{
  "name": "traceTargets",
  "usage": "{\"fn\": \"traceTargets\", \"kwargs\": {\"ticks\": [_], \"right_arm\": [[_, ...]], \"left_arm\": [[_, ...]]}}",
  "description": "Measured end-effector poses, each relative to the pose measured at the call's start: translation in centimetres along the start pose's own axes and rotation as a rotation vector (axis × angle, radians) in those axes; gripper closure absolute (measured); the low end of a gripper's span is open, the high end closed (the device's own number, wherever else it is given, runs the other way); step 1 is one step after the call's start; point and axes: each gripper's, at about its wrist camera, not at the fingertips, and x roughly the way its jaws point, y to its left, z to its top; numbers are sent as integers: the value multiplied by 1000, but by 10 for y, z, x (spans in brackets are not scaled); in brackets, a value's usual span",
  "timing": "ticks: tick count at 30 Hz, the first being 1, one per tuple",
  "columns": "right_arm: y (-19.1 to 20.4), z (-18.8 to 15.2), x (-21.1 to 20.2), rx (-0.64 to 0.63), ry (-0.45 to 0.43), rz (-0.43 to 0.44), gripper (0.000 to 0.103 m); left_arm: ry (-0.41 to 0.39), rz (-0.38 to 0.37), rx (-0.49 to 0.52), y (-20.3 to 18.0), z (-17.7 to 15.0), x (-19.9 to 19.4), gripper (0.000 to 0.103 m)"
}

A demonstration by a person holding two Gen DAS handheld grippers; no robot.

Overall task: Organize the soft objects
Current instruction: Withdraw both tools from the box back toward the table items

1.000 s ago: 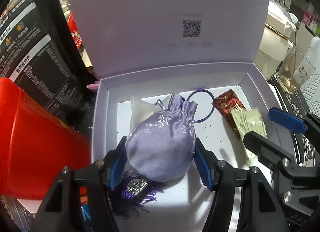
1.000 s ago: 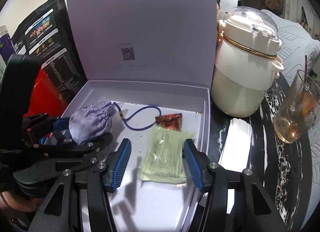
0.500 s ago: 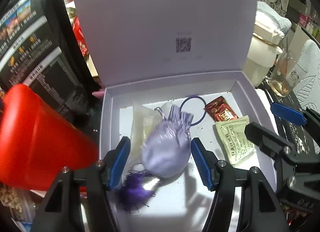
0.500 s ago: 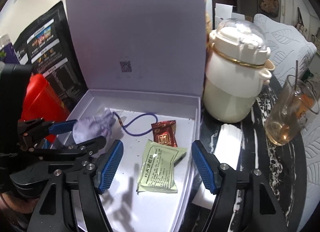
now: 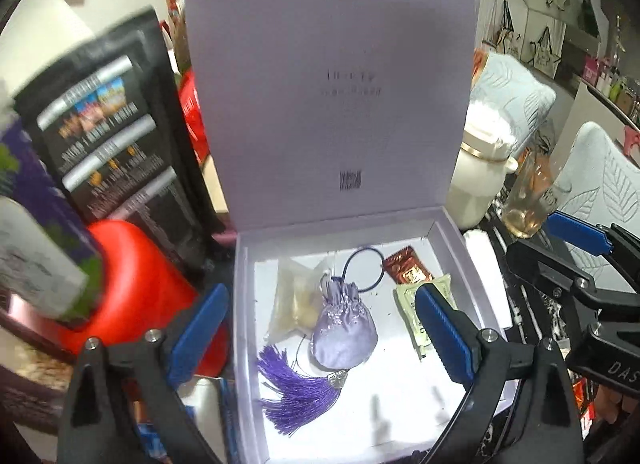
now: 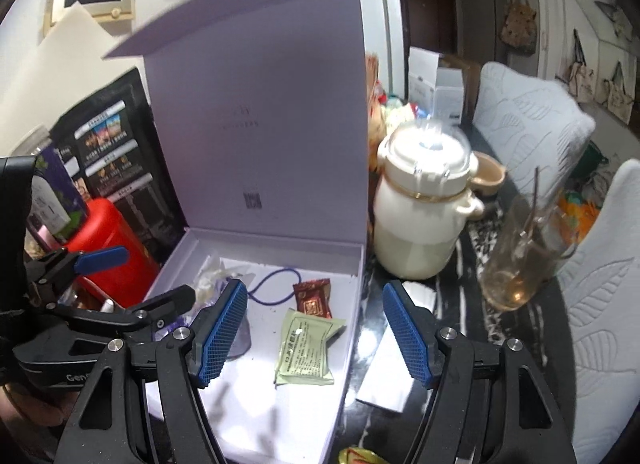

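Observation:
An open lavender box (image 5: pixel 244 304) holds a lavender drawstring pouch (image 5: pixel 344 340) with a purple tassel (image 5: pixel 296 392) and a blue cord loop (image 5: pixel 364 268). Beside them lie a clear packet (image 5: pixel 296 300), a red-brown sachet (image 5: pixel 408 270) and a green sachet (image 5: pixel 416 316). My left gripper (image 5: pixel 320 328) hovers above the pouch, its jaws opening wide and touching nothing. My right gripper (image 6: pixel 314 330) is open above the green sachet (image 6: pixel 308 348), well clear of it. In the right wrist view the pouch is mostly hidden behind my fingers. The left gripper (image 6: pixel 136 280) shows at the box's left wall.
A white jar with a clear domed lid (image 6: pixel 424 224) and a glass of amber liquid (image 6: pixel 520 260) stand right of the box. A red container (image 5: pixel 132 284) and a black printed bag (image 5: pixel 116 144) crowd its left side. The raised lid (image 6: pixel 272 104) walls the back.
The left gripper let go of the pouch, widened and rose; the pouch now lies in the box. The right gripper widened off the green sachet and also lifted back.

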Motion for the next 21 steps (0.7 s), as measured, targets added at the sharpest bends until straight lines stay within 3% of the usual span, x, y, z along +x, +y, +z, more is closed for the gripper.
{"fn": "traceTargets", "kwargs": {"ticks": [17, 21], "right_arm": [[30, 14, -131, -70, -221, -18, 27], [41, 8, -157, -96, -267, -18, 18]], "left_arm": [[-263, 35, -31, 6, 0, -129, 7], [-298, 28, -30, 7, -11, -151, 7]]}}
